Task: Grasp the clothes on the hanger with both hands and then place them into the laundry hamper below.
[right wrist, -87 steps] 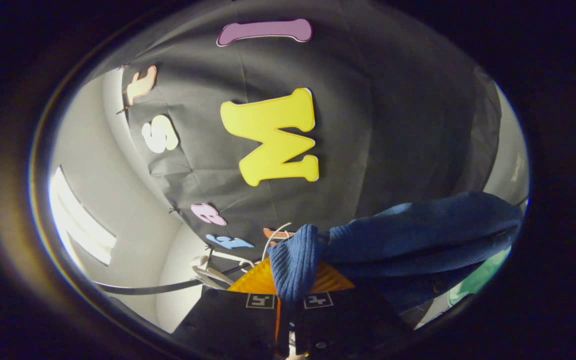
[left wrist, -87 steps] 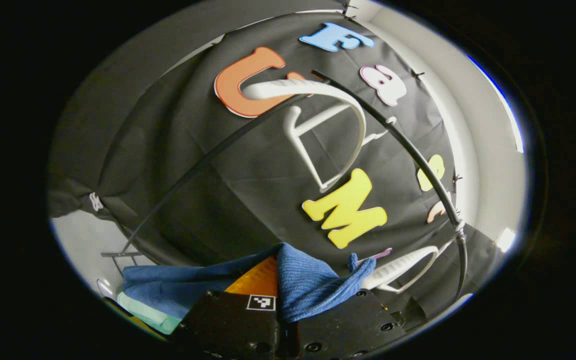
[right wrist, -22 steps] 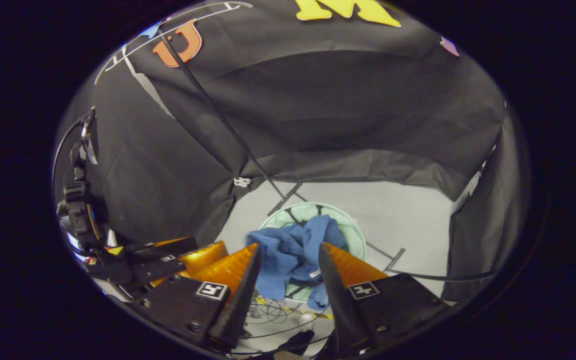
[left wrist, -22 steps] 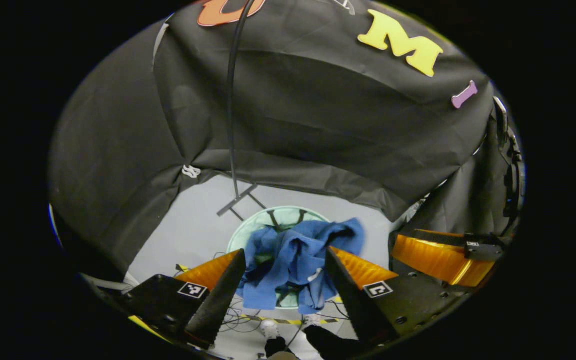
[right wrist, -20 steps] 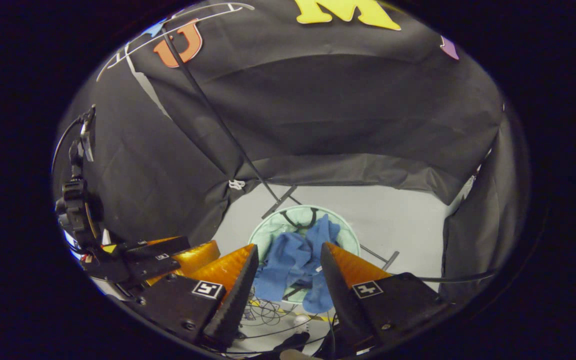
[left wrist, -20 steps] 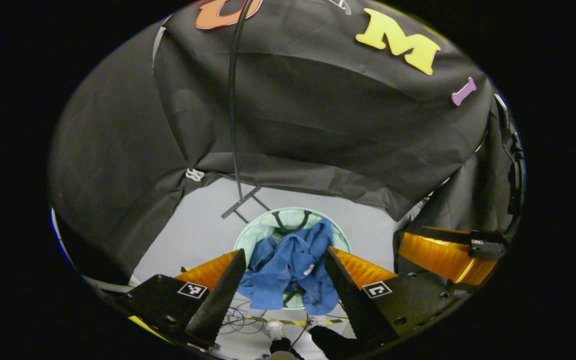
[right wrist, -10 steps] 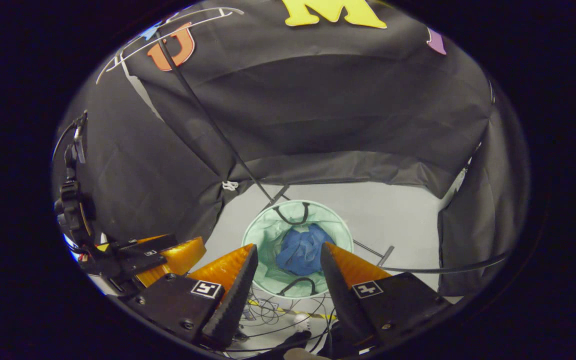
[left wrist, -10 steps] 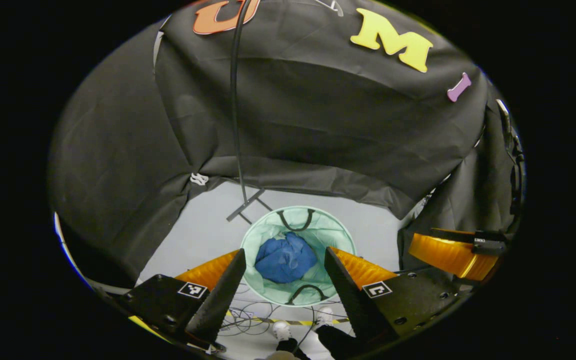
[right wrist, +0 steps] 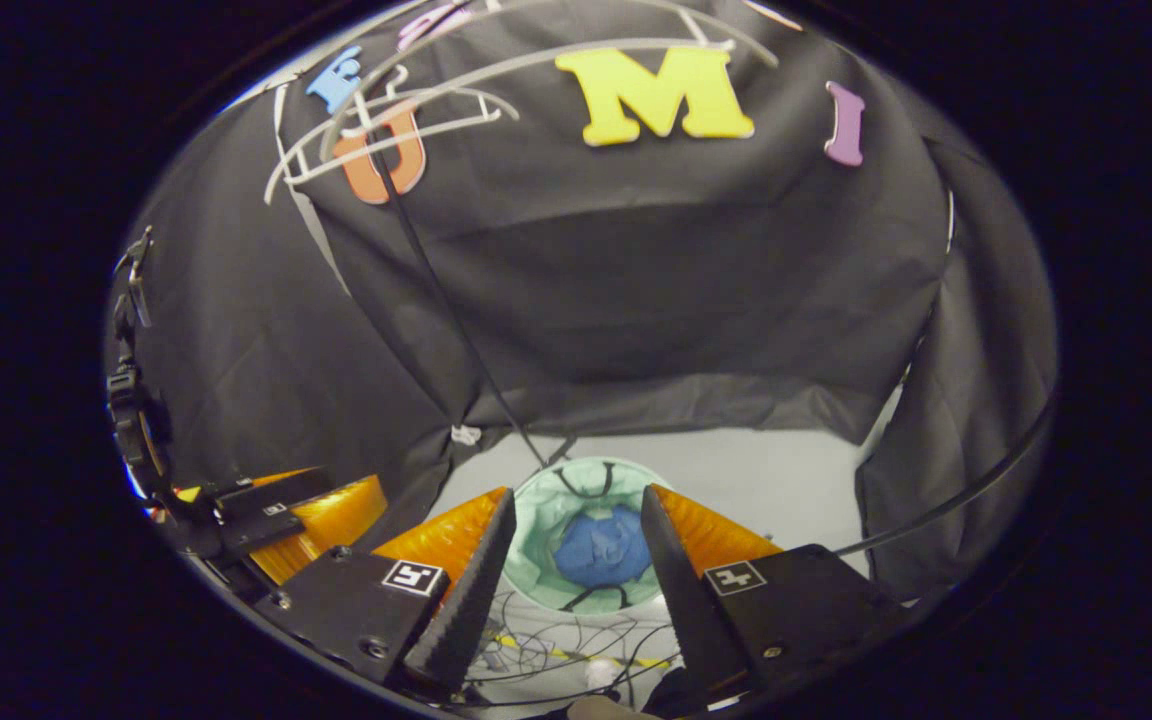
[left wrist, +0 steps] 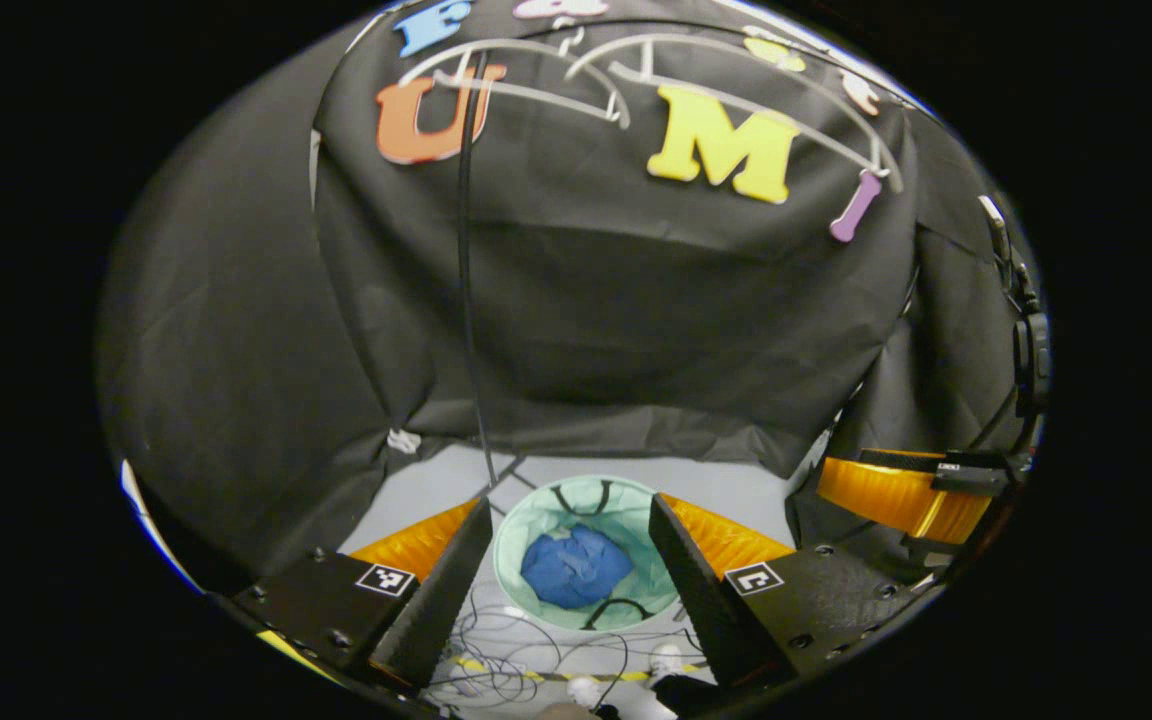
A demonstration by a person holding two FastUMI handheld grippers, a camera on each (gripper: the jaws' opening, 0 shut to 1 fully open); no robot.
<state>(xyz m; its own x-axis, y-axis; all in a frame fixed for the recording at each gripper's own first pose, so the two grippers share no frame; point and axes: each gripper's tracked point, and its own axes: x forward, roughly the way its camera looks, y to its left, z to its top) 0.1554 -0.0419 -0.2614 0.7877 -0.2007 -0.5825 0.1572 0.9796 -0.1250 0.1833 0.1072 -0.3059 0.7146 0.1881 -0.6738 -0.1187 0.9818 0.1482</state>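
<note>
Lifted higher since half second ago; hamper point(left wrist: 626, 505) looks smaller. Blue clothes point(left wrist: 576, 566) bunched inside hamper. Left tongs point(left wrist: 568, 560), right tongs point(right wrist: 576, 545) both spread, empty. Risk: snagging floor cables point(left wrist: 506, 655), tipping light hamper.

The blue garment point(left wrist: 576, 567) is showing as soft, matt knit cloth, lying crumpled at lower centre inside the pale green hamper point(left wrist: 519, 520), whose thin fabric wall is looking smooth and faintly sheeny. The white hangers point(right wrist: 406, 125) at the top are appearing as smooth plastic
</note>
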